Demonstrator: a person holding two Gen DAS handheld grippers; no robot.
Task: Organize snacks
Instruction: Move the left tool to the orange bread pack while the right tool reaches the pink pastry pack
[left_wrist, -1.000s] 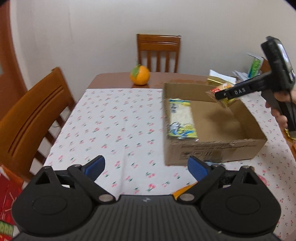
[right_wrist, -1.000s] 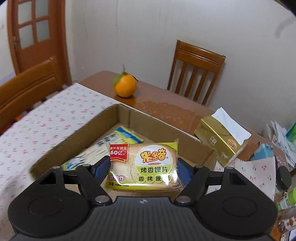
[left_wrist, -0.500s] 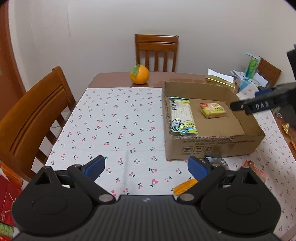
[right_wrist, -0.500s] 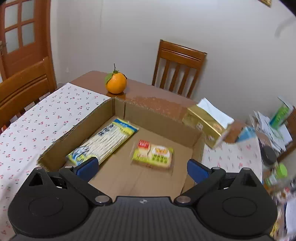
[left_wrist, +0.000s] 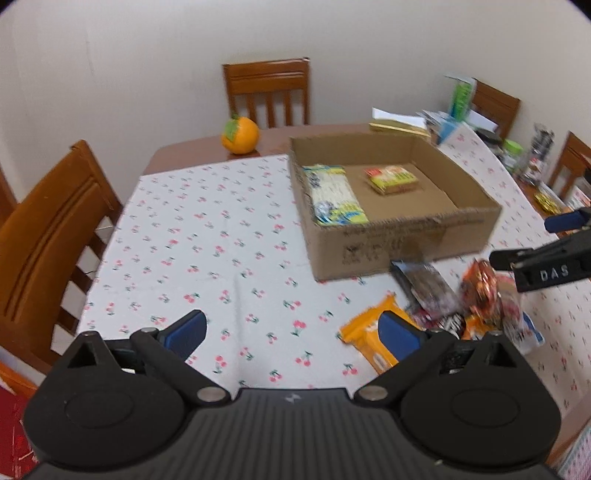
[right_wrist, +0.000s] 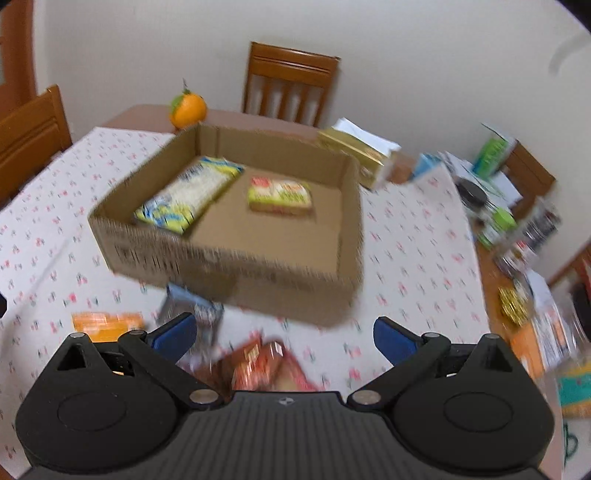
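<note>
An open cardboard box (left_wrist: 402, 243) (right_wrist: 229, 266) sits on the cherry-print tablecloth. Inside lie a long noodle pack (left_wrist: 334, 194) (right_wrist: 188, 194) at the left and a yellow-green cracker pack (left_wrist: 390, 179) (right_wrist: 279, 195) at the middle. Loose snacks lie in front of the box: an orange pack (left_wrist: 369, 338) (right_wrist: 105, 325), a dark pack (left_wrist: 424, 286) (right_wrist: 192, 306) and red-orange packs (left_wrist: 484, 291) (right_wrist: 258, 363). My left gripper (left_wrist: 291, 332) is open and empty above the cloth. My right gripper (right_wrist: 284, 336) is open and empty above the loose snacks; it also shows in the left wrist view (left_wrist: 546, 254).
An orange (left_wrist: 239, 136) (right_wrist: 187, 108) stands behind the box. A gold tissue box (right_wrist: 354, 151) sits at its far right corner. Jars and clutter (right_wrist: 509, 221) crowd the right edge of the table. Wooden chairs (left_wrist: 48, 236) (right_wrist: 291, 88) stand around it.
My right gripper opened and dropped the cracker pack into the box, then drew back towards the loose snacks in front. My left gripper stayed open and tilted to show the snack pile.
</note>
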